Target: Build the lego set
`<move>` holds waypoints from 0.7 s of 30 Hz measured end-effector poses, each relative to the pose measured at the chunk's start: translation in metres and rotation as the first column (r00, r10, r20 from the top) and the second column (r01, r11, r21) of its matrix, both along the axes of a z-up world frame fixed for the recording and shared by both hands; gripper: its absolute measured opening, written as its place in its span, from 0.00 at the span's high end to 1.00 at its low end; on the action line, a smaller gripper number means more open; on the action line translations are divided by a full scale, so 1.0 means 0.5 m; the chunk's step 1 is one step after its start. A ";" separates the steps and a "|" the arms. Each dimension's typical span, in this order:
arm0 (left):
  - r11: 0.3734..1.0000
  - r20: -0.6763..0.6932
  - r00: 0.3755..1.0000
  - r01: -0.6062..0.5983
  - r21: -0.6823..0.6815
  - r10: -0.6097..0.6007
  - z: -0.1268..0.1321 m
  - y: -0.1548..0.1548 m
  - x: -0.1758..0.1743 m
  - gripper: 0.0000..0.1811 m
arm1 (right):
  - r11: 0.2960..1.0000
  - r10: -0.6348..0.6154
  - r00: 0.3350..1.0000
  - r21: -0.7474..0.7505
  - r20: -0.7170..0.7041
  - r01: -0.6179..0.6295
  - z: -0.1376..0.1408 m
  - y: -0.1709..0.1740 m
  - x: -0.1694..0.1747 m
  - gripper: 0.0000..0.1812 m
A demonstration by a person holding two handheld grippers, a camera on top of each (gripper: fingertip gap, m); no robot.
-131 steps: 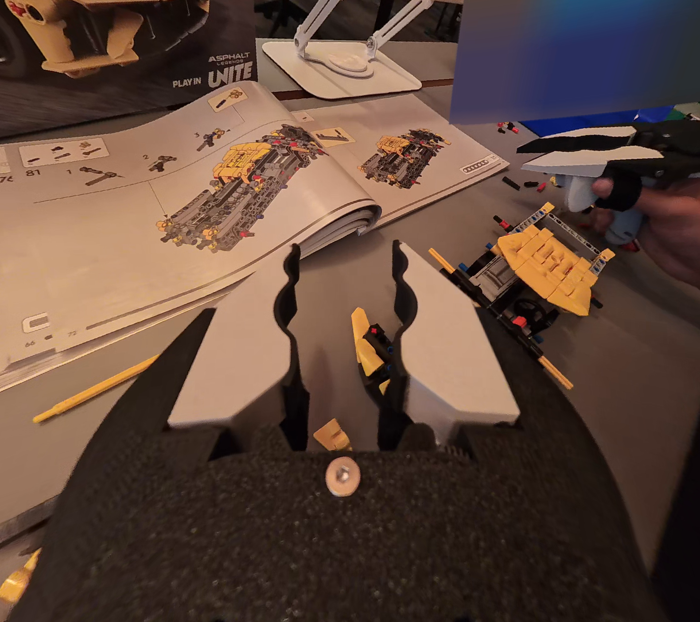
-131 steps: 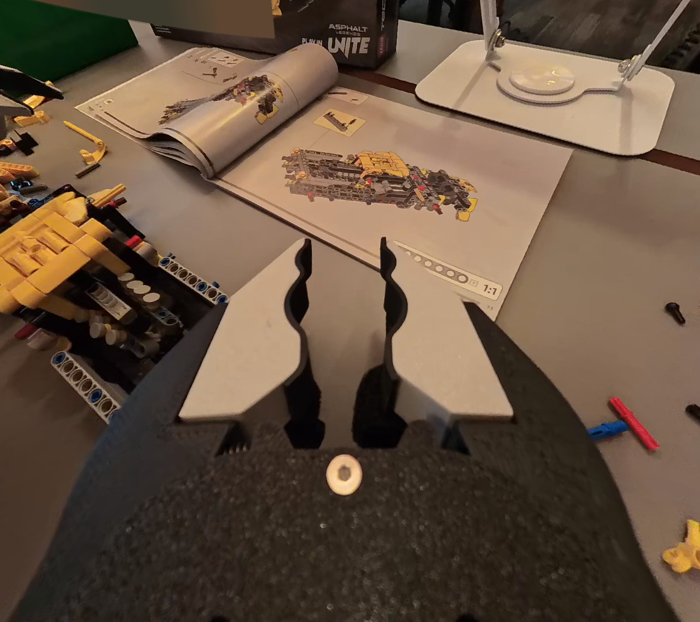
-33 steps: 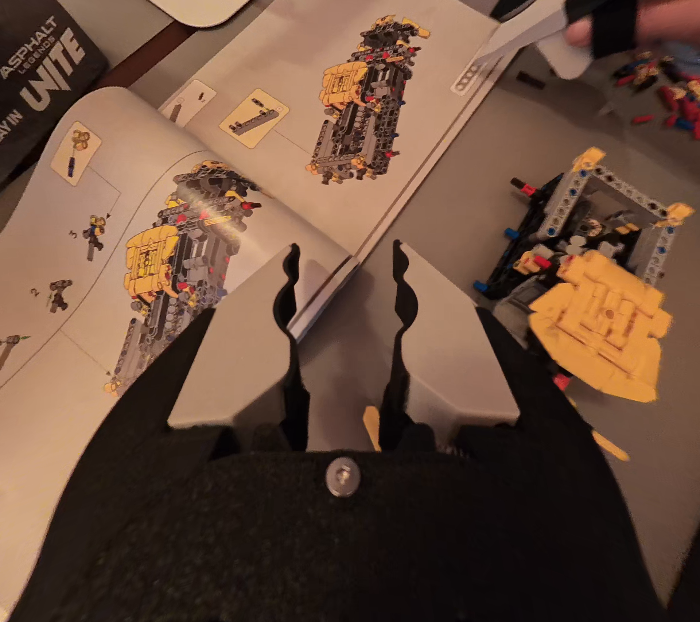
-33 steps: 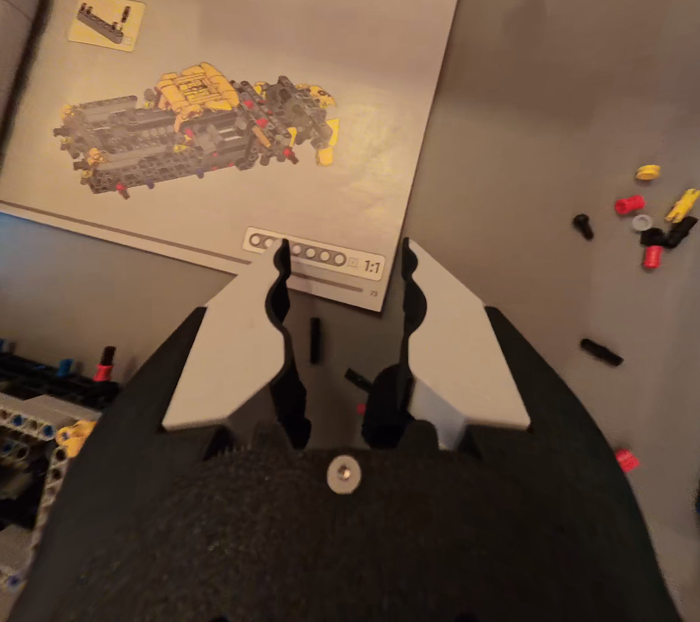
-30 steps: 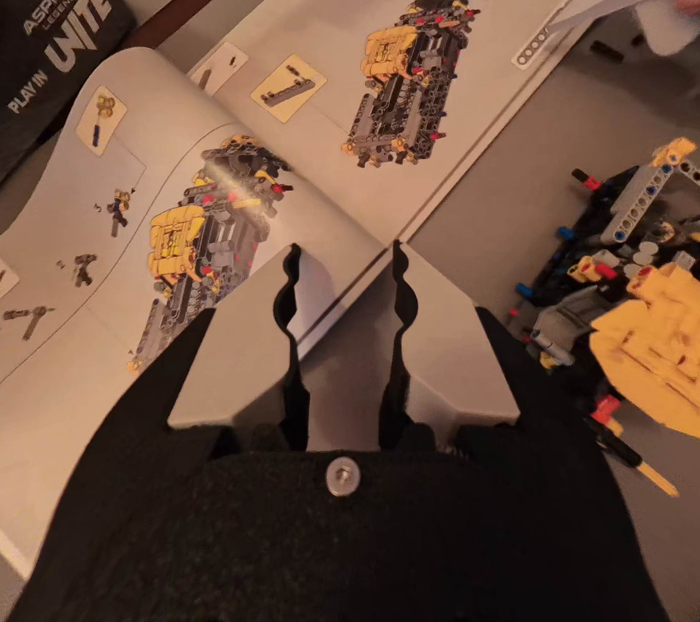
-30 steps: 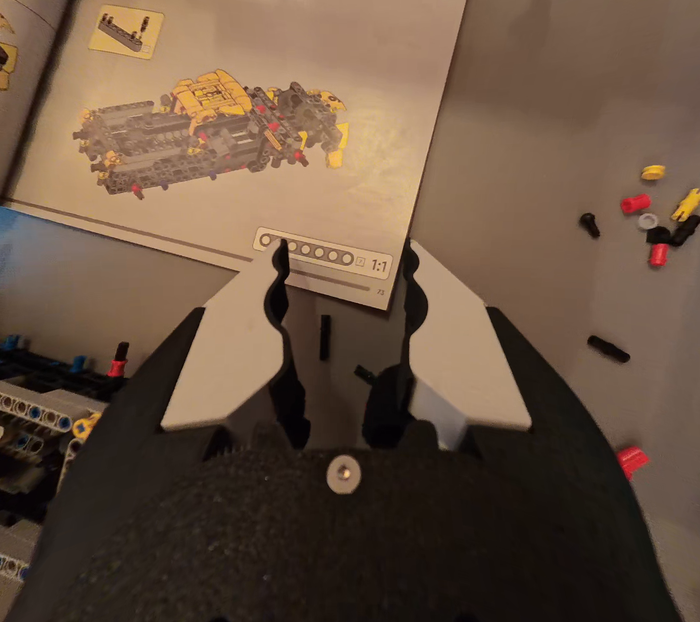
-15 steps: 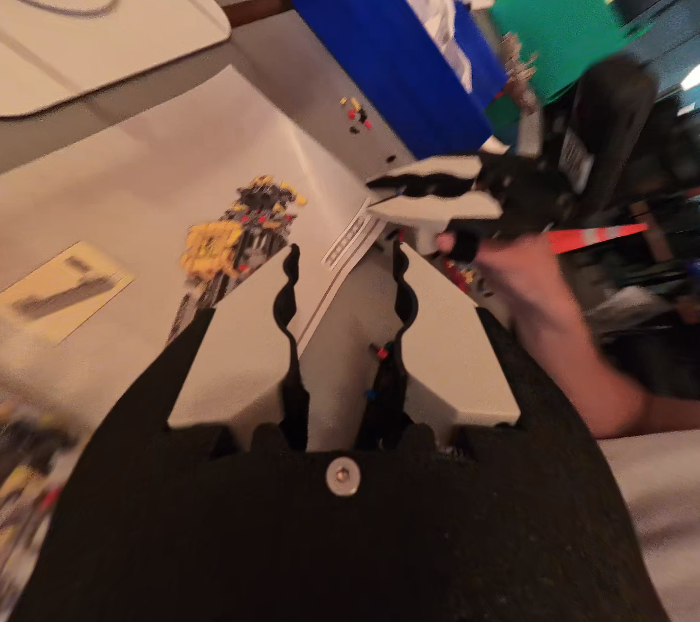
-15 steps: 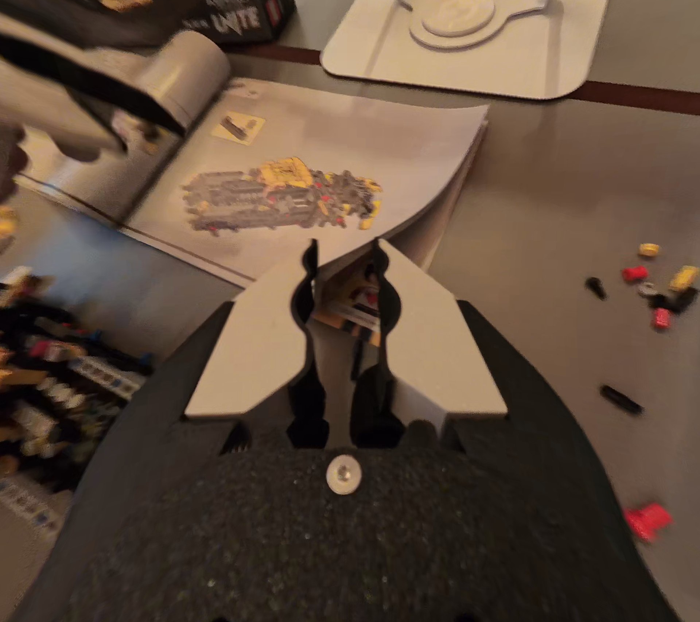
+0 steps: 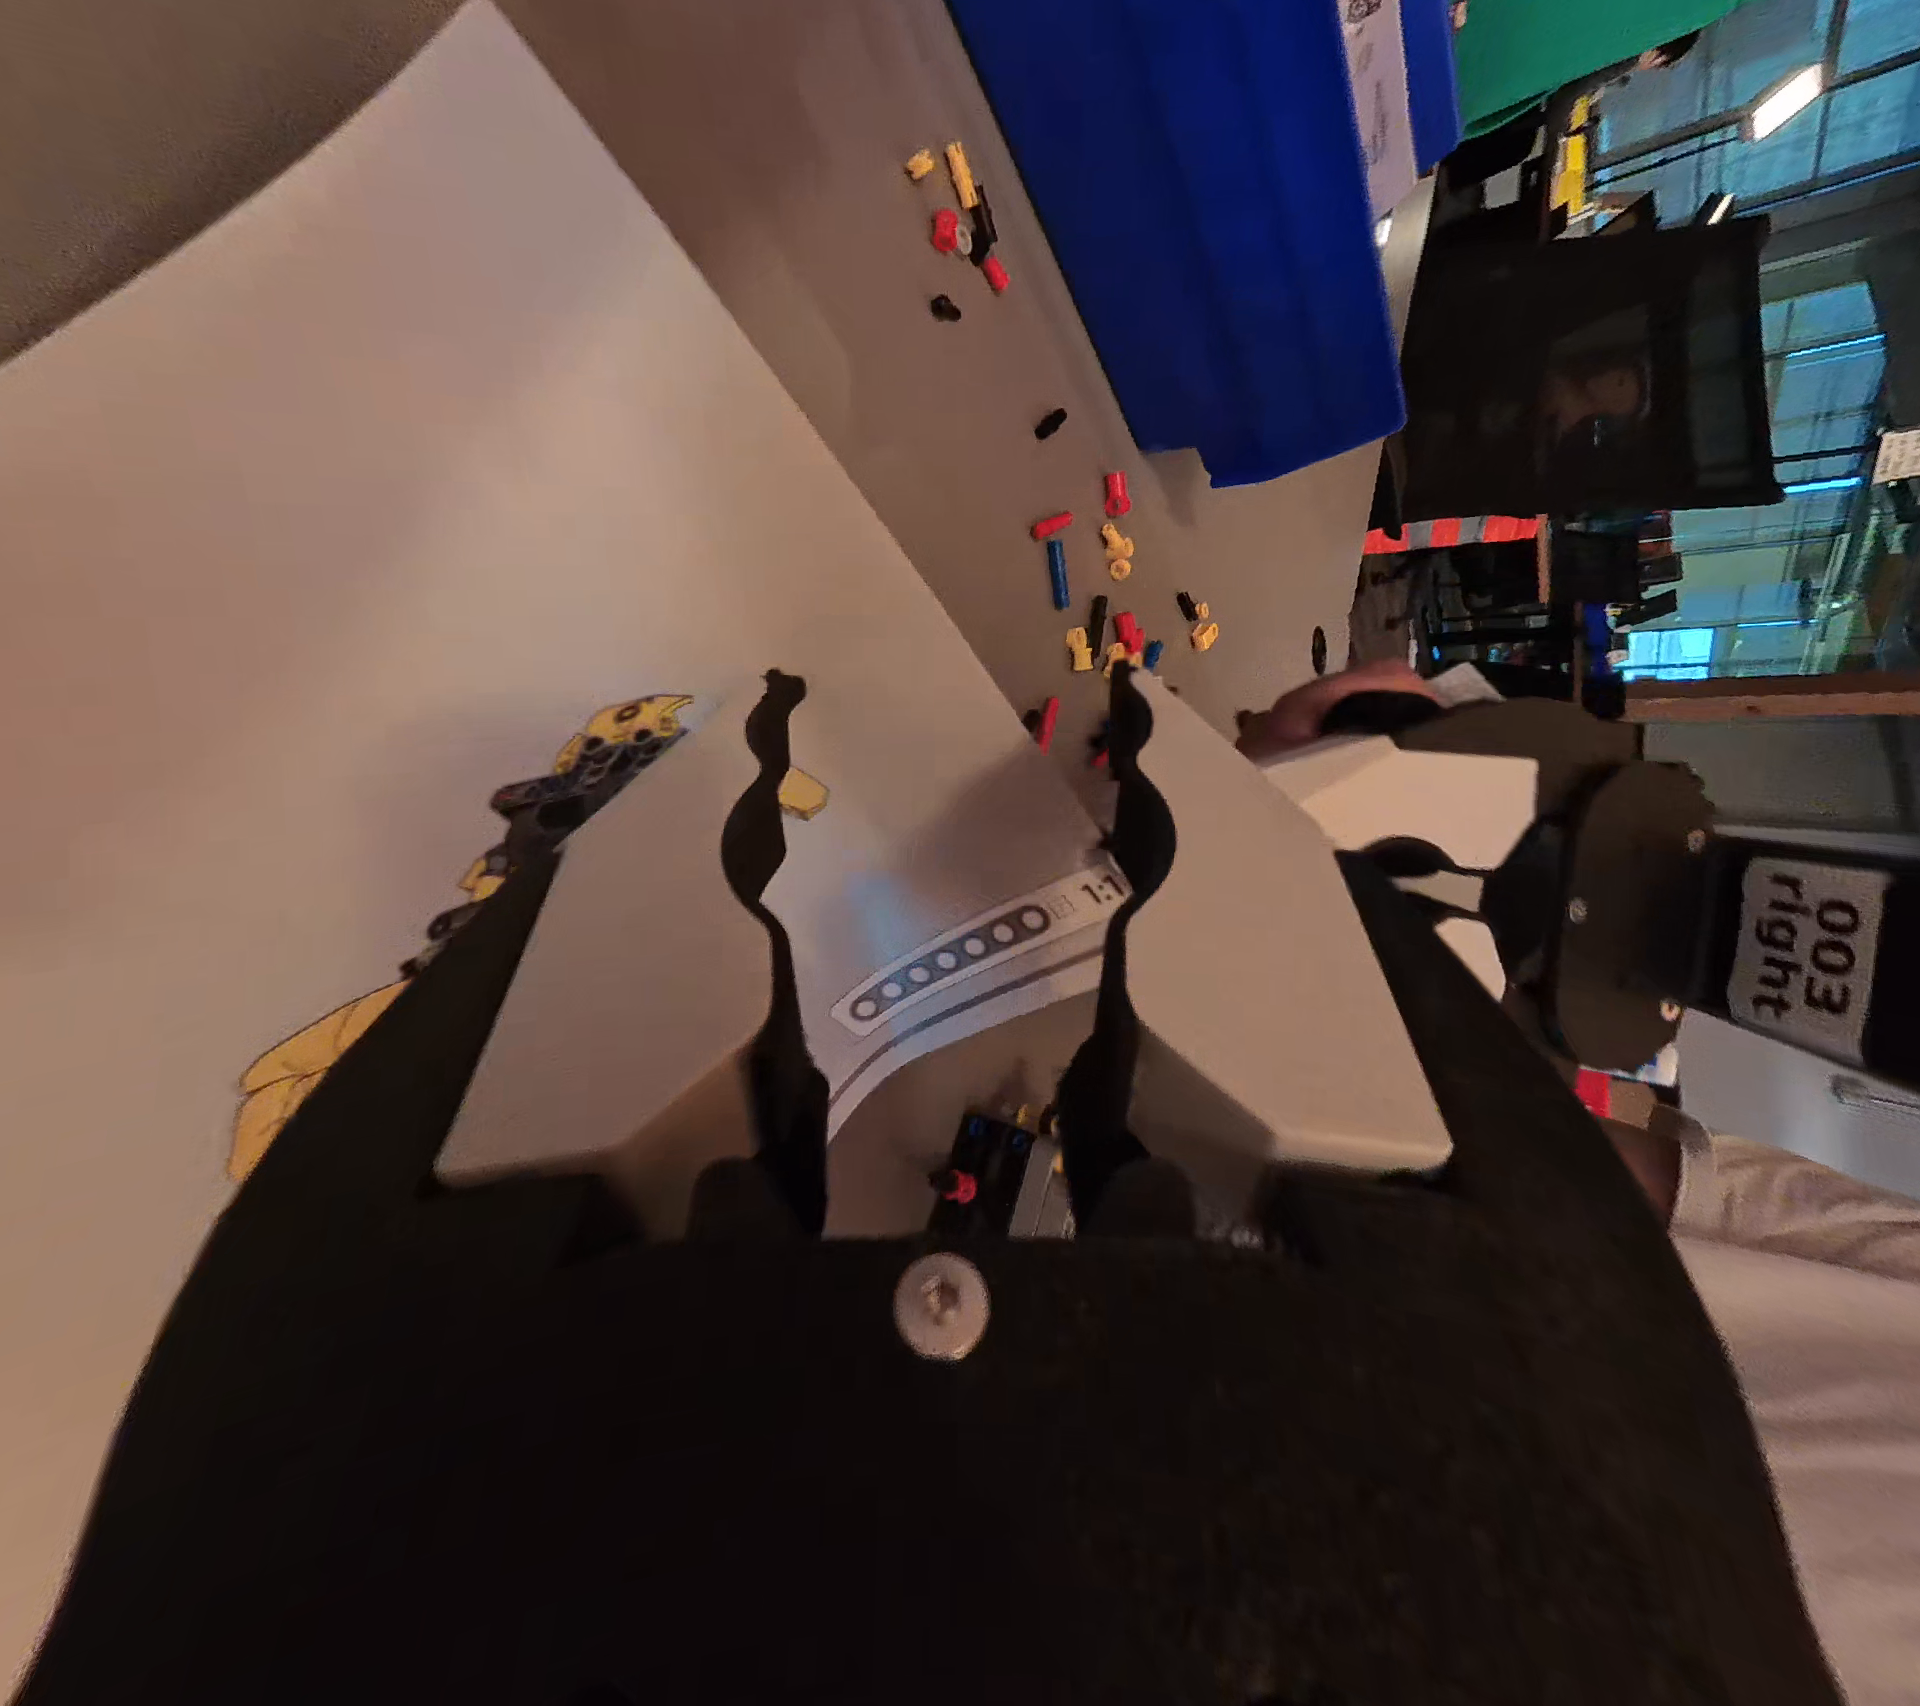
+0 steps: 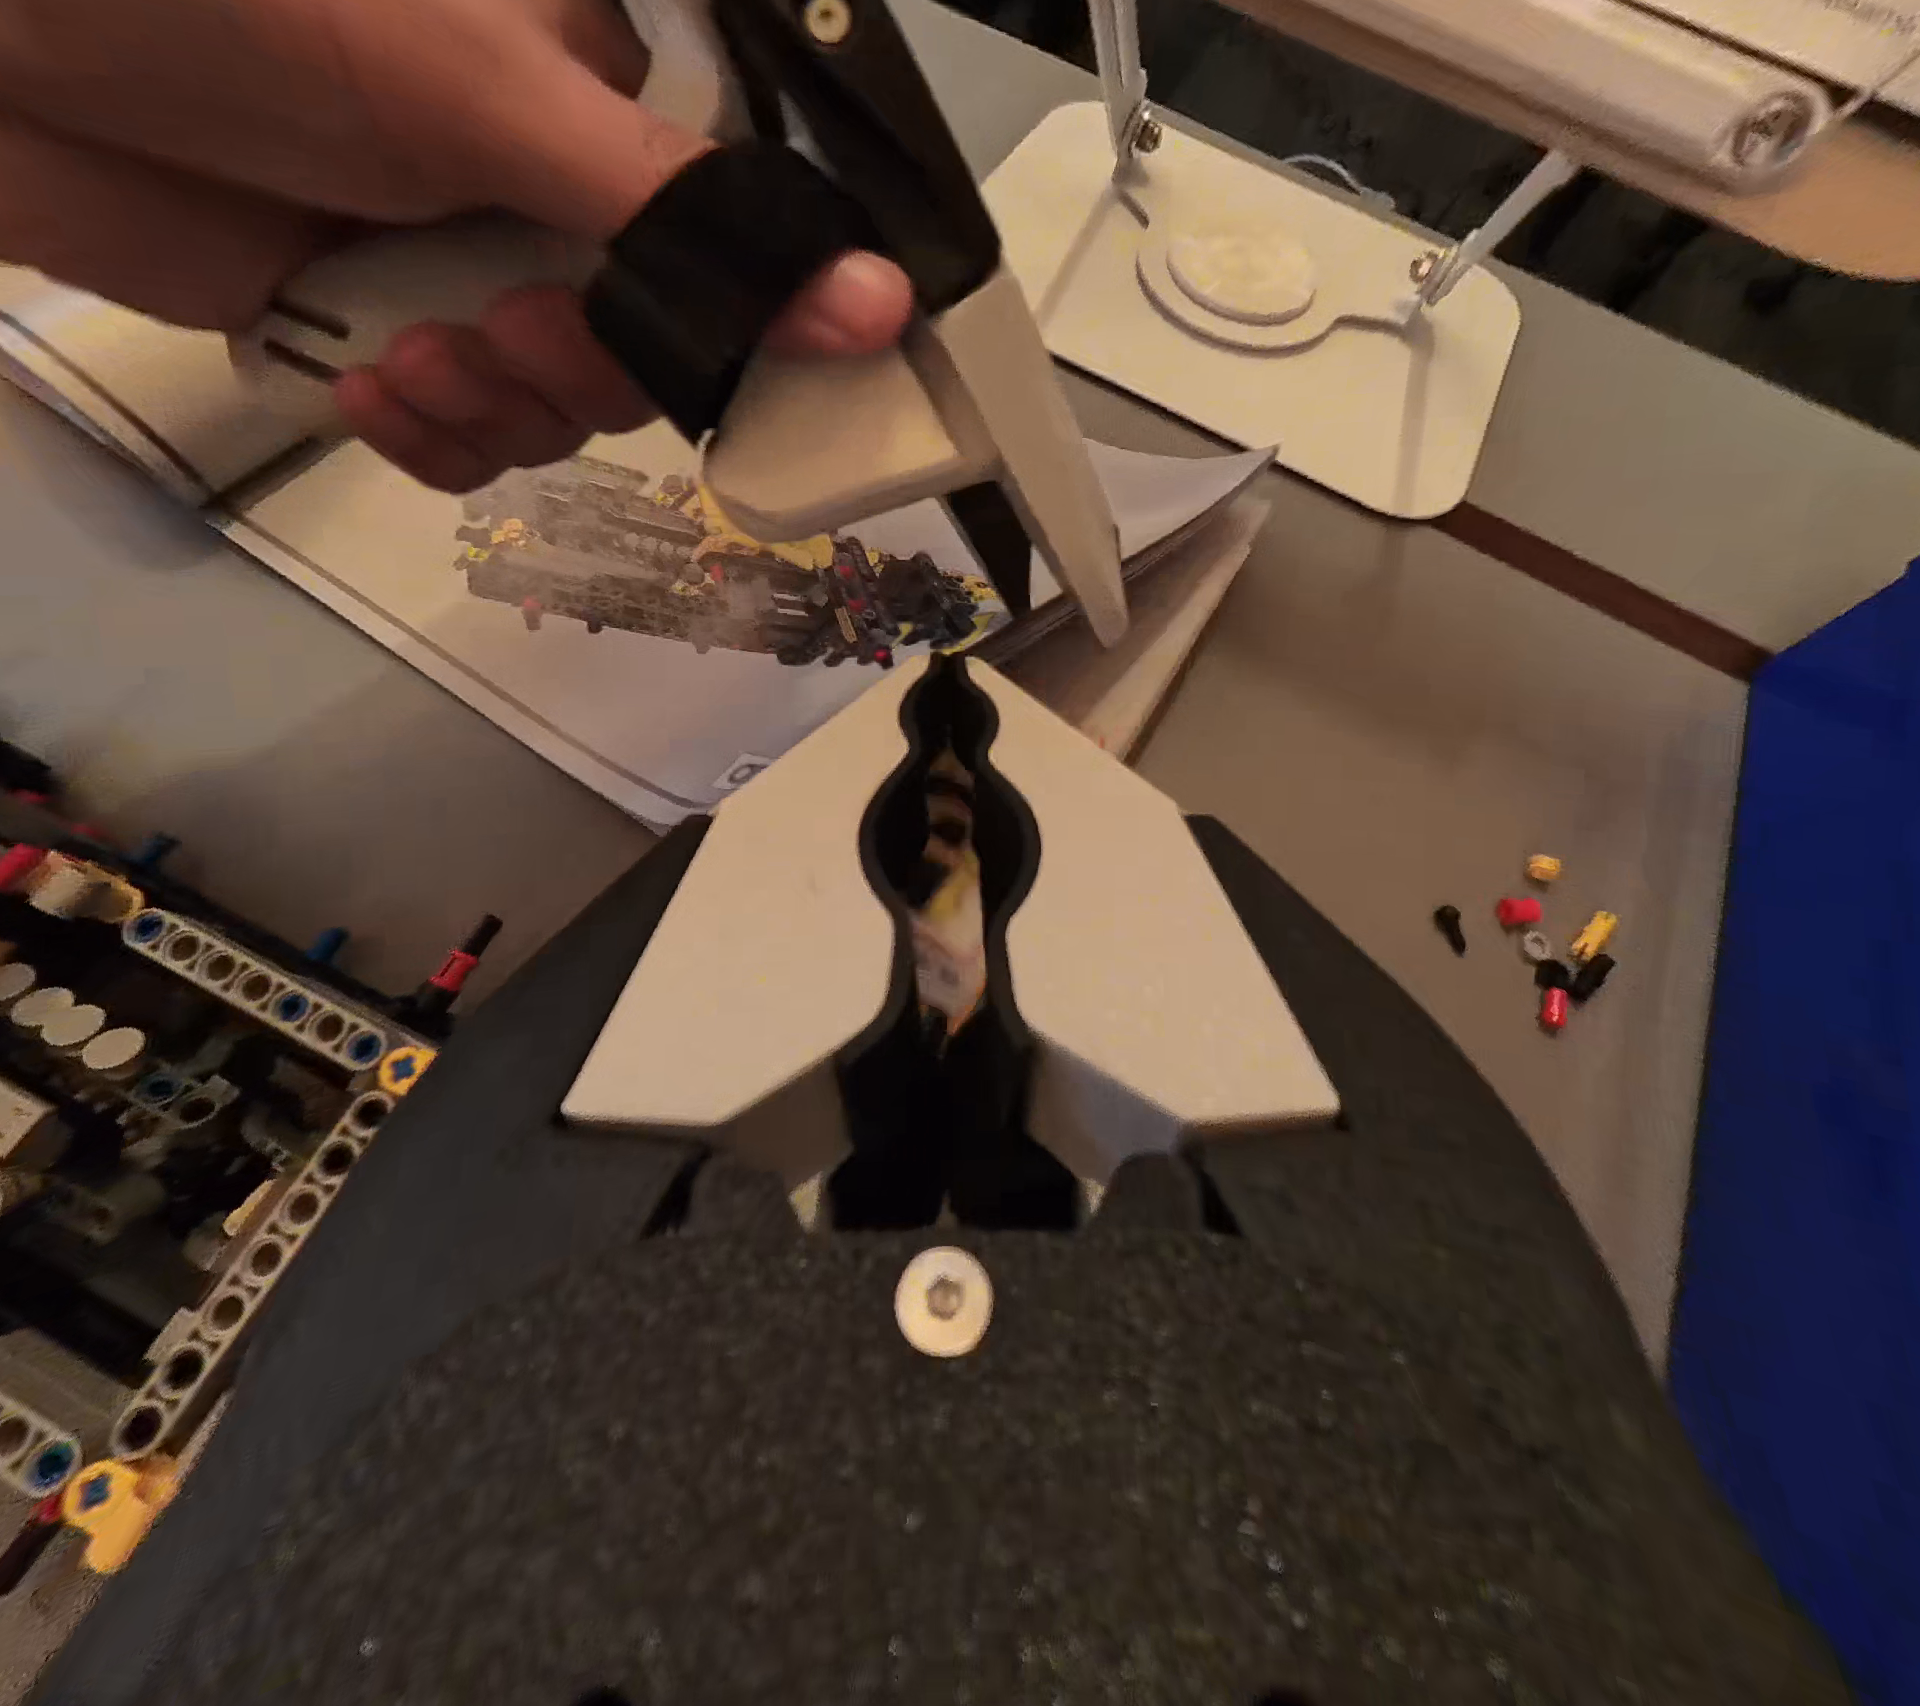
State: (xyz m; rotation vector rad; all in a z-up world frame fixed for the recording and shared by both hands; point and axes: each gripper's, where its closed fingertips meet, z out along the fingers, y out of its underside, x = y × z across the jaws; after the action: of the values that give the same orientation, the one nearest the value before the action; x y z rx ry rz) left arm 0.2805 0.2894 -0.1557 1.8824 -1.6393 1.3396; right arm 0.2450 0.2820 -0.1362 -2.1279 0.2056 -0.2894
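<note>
Showing only in right wrist view: lego chassis (image 10: 208, 1085) beside pinched tongs (image 10: 948, 669).

From your right jaws, the booklet (image 10: 644, 617) lies just ahead and to the left, its page corner caught between your fingertips. The left gripper (image 10: 1049, 586) hangs just ahead of them, over the booklet's far corner. The model (image 10: 187, 1074) sits on the table (image 10: 1351, 721) to the left, the stand (image 10: 1299, 326) farther ahead, loose pins (image 10: 1548, 950) to the right, the bin (image 10: 1818, 1033) beyond them. From your left jaws, the booklet (image 9: 416, 513) spreads ahead and left, with scattered pins (image 9: 1101, 576) ahead beside the bin (image 9: 1174, 98).
</note>
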 end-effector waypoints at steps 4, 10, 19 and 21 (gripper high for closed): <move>1.000 -0.011 1.000 0.008 0.019 -0.007 0.013 0.013 -0.012 0.66 | 0.997 0.079 0.987 -0.015 0.139 -0.078 0.020 0.019 -0.029 1.00; 0.999 -0.006 0.999 0.053 0.010 -0.053 0.039 0.045 -0.060 0.98 | 0.982 0.175 0.955 0.034 0.238 -0.188 0.045 0.058 -0.089 1.00; 0.985 0.103 0.992 -0.050 -0.166 0.067 0.064 0.112 -0.079 1.00 | 0.953 0.243 0.960 -0.149 -0.142 -0.264 -0.089 -0.002 -0.072 0.59; 0.976 0.131 0.986 -0.077 -0.201 0.105 0.074 0.126 -0.075 0.99 | 0.937 0.249 0.960 -0.221 -0.127 -0.272 -0.123 0.014 -0.080 0.60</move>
State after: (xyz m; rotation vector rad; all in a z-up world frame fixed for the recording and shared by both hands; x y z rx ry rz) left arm 0.2430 0.3524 -0.1185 1.8029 -1.4374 1.6409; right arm 0.2050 0.2888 -0.1978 -2.3763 -0.0609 -0.0546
